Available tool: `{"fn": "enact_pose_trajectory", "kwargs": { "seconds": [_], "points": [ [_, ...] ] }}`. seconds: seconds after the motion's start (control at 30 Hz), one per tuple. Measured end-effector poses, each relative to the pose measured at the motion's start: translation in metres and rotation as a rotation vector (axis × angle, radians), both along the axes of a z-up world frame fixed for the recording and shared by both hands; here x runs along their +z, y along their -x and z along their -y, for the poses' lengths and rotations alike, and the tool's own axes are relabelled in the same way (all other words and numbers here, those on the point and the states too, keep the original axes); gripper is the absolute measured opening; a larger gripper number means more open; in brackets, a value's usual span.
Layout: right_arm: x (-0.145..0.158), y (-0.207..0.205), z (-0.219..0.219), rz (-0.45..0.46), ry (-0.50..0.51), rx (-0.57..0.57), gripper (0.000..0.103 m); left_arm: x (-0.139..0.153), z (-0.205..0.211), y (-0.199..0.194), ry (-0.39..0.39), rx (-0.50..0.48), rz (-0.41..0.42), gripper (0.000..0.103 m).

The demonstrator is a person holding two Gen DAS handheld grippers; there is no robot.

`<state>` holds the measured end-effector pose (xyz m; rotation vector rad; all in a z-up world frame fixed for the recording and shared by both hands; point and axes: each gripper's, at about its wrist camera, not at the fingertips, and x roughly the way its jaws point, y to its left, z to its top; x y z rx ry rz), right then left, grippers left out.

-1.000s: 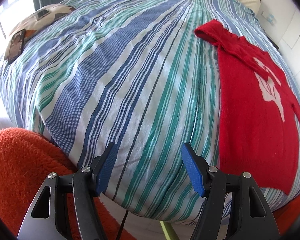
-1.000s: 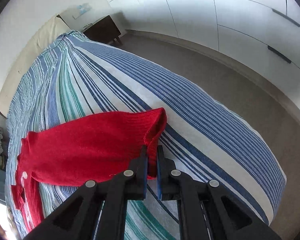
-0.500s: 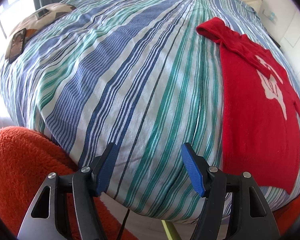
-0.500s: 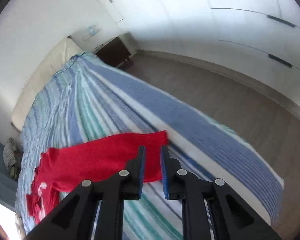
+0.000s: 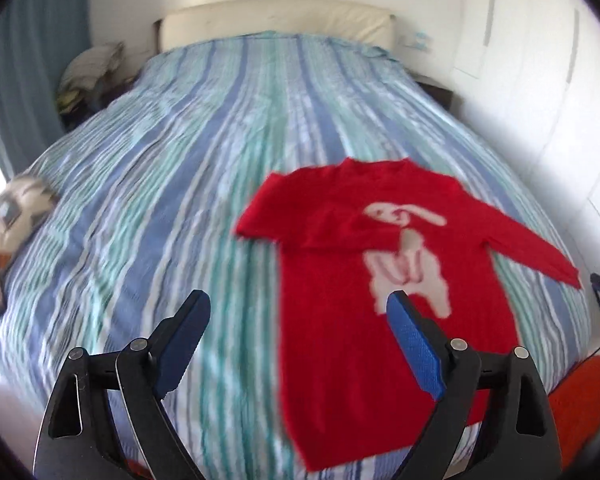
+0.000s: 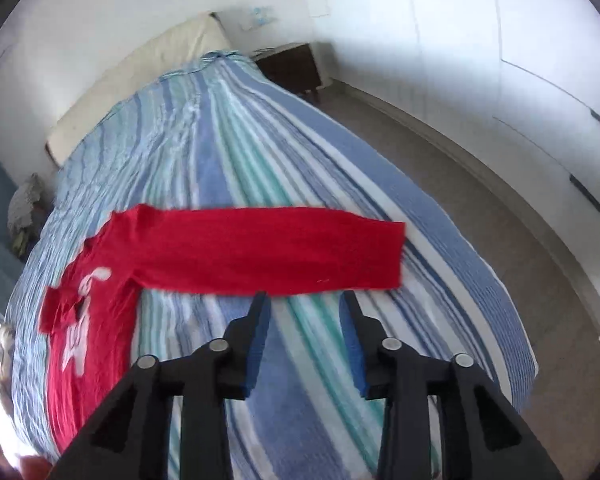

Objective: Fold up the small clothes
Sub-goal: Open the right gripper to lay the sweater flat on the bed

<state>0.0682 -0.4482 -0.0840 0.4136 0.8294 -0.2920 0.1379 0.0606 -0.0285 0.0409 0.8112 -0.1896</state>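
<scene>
On the striped bedspread (image 5: 180,160), the left gripper (image 5: 296,316) has just opened wide, empty. Right of it lies the red sweater (image 5: 340,280); the right gripper (image 6: 304,304) has just been opening, parted and empty near its outstretched sleeve (image 6: 268,248). Risk: a grab through knit could bunch bedspread too.

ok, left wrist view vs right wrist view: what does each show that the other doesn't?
Left wrist only: the red knit sweater's whole front with its pale animal motif, the near sleeve folded across the chest, a patterned cushion at the bed's left edge, and the open left tool with nothing between its blue pads.

Right wrist only: the dark wooden nightstand, grey floor, and the open right tool, empty, just short of the outstretched sleeve.

Both: the sweater flat on the blue-green striped bedspread, cream headboard, white wardrobe doors.
</scene>
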Motion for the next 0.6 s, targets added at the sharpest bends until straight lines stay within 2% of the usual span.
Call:
{"fn": "enact_pose_trajectory", "kwargs": {
  "seconds": [0.07,0.17,0.23,0.33,0.47,0.5,0.57,0.6],
  "points": [
    [0.004,0.013,-0.031,0.043,0.011,0.046,0.045,-0.007,0.035,-0.032,-0.011,-0.123,-0.009,0.091],
    [0.000,0.031,-0.067,0.110,0.001,0.057,0.045,-0.043,0.089,-0.077,-0.098,-0.238,-0.067,0.090],
    [-0.005,0.037,-0.085,0.126,0.024,0.058,0.045,-0.076,0.120,-0.105,-0.171,-0.285,-0.149,0.079],
    [-0.001,0.033,-0.103,0.135,0.098,0.099,0.045,-0.108,0.141,-0.130,-0.221,-0.293,-0.216,0.075],
    [-0.010,0.028,-0.100,0.095,0.067,0.117,0.045,-0.131,0.148,-0.153,-0.244,-0.232,-0.233,0.075],
    [-0.011,0.026,-0.098,0.090,0.063,0.113,0.045,-0.136,0.147,-0.157,-0.237,-0.208,-0.238,0.072],
    [-0.014,0.023,-0.097,0.085,0.058,0.105,0.045,-0.143,0.139,-0.164,-0.202,-0.160,-0.252,0.032],
    [-0.015,0.023,-0.096,0.083,0.058,0.102,0.045,-0.143,0.132,-0.167,-0.173,-0.131,-0.265,0.008]
  ]
}}
